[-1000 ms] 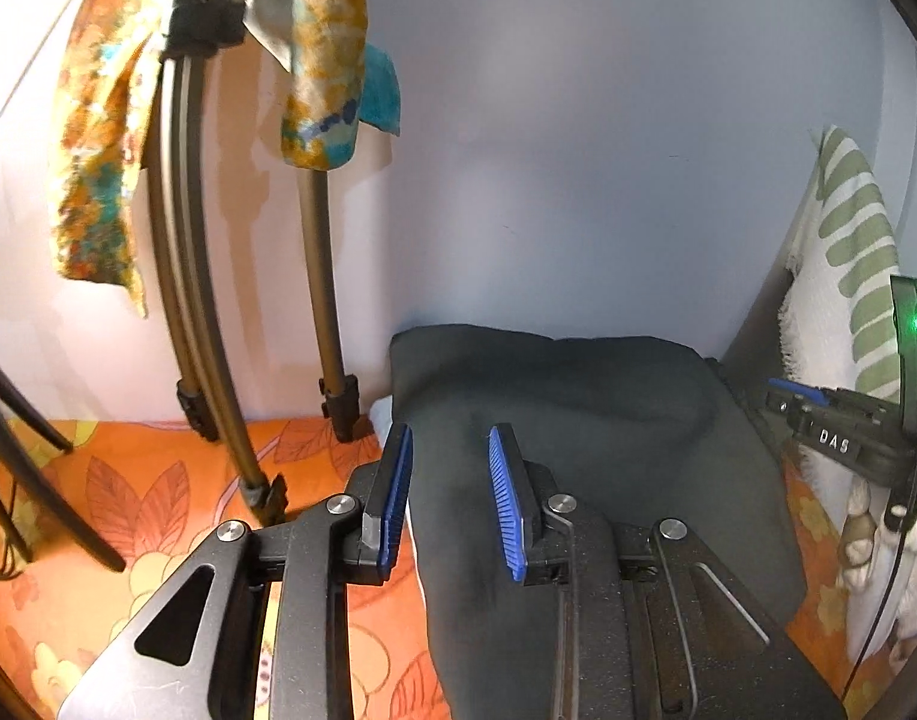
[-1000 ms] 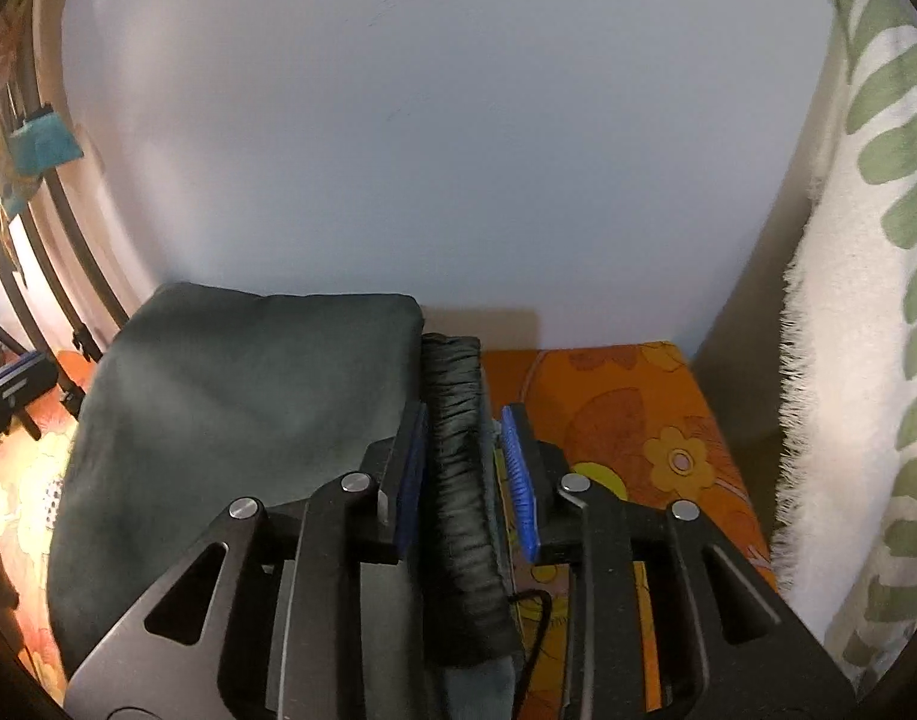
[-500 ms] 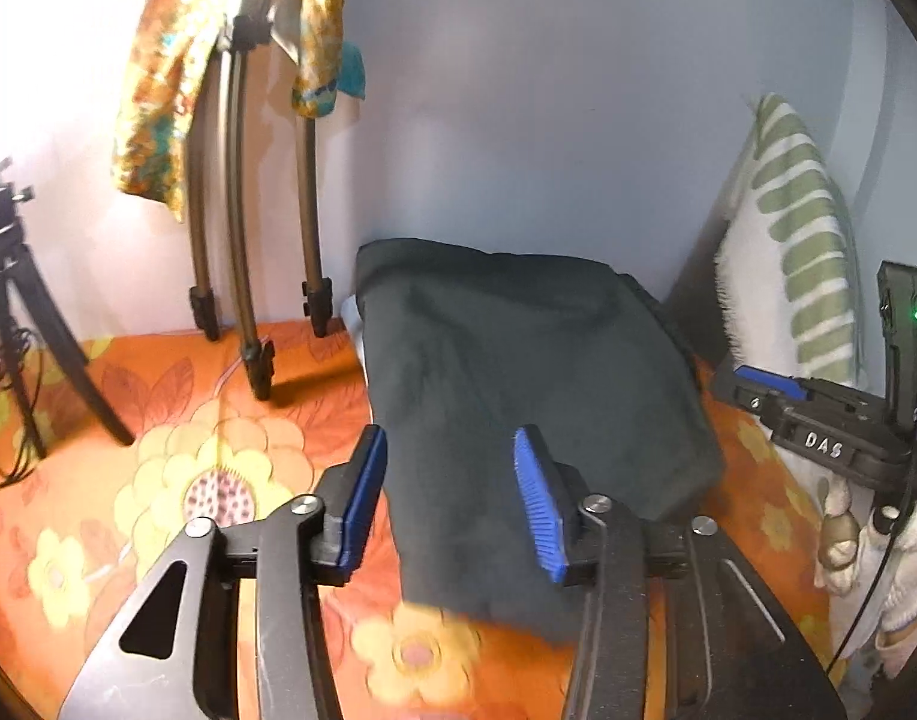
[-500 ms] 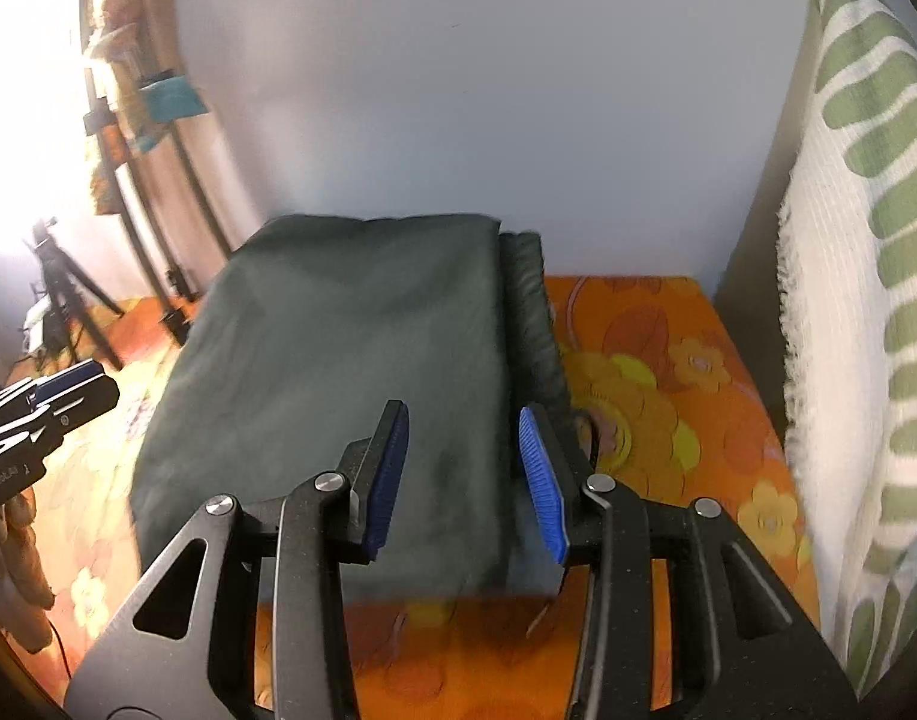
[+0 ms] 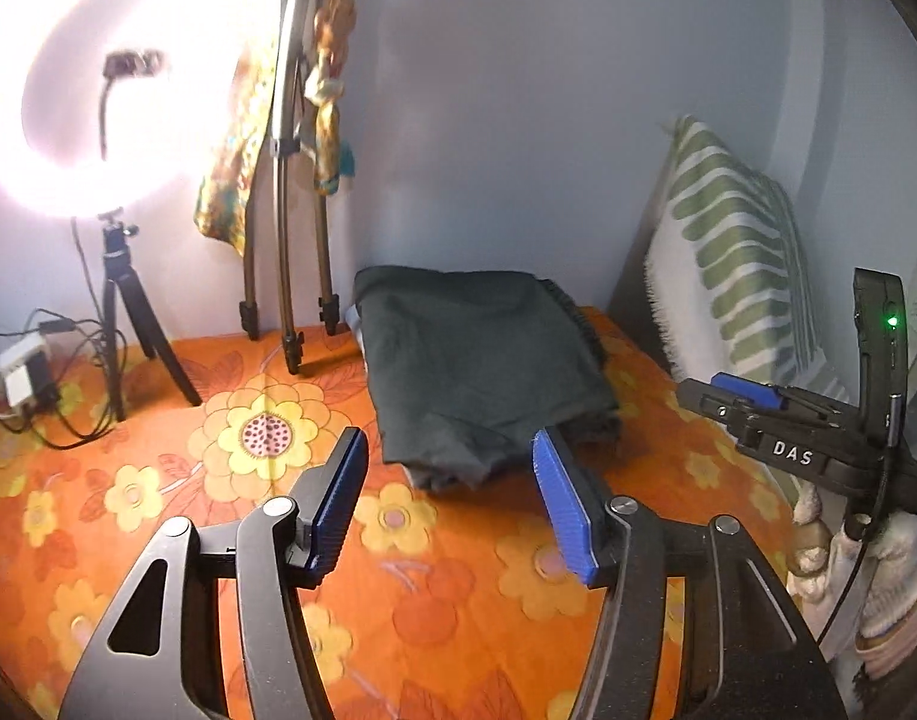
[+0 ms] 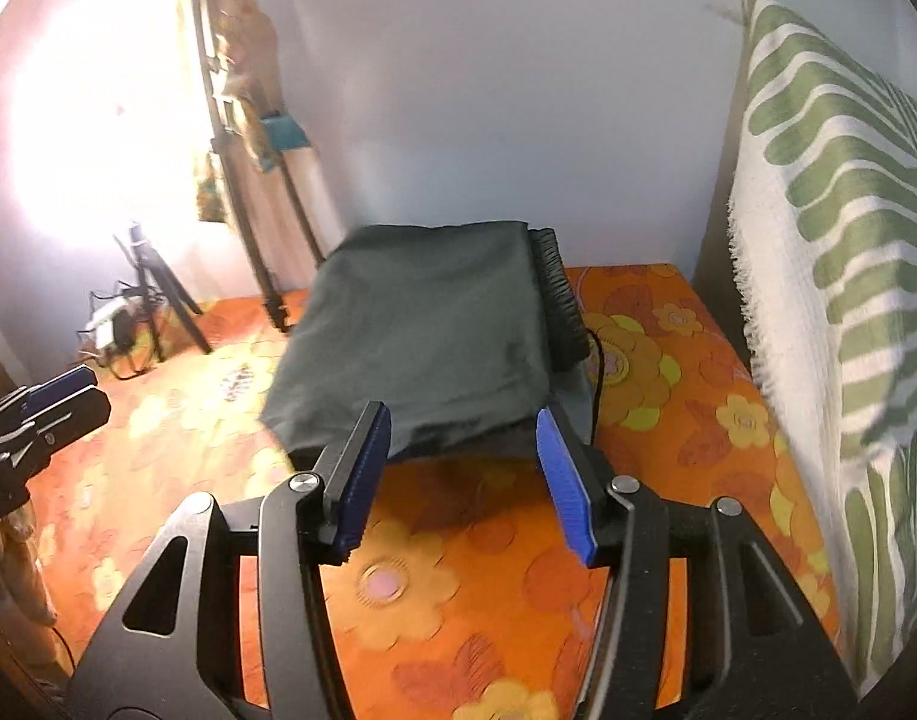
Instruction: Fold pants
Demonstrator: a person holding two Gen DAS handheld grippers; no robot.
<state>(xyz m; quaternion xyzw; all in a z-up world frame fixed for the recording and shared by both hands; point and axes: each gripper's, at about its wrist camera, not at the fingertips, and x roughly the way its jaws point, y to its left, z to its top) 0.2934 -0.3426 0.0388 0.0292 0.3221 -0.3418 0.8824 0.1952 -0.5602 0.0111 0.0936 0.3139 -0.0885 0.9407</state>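
The dark green folded cloth pants (image 5: 482, 372) lie in a compact stack on the orange flower-print bedsheet (image 5: 446, 600), pushed up near the pale wall, with the ribbed black waistband (image 6: 557, 306) showing along the stack's right edge. Both the left claw (image 5: 452, 501) and the right claw (image 6: 461, 471) hover short of the stack with blue pads spread apart, holding nothing. The fold looks done, but its near edge sits loose and bunched, so a careless brush there could drag the top layer open

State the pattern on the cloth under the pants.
Orange bedsheet with yellow flowers; clearest in left wrist view.
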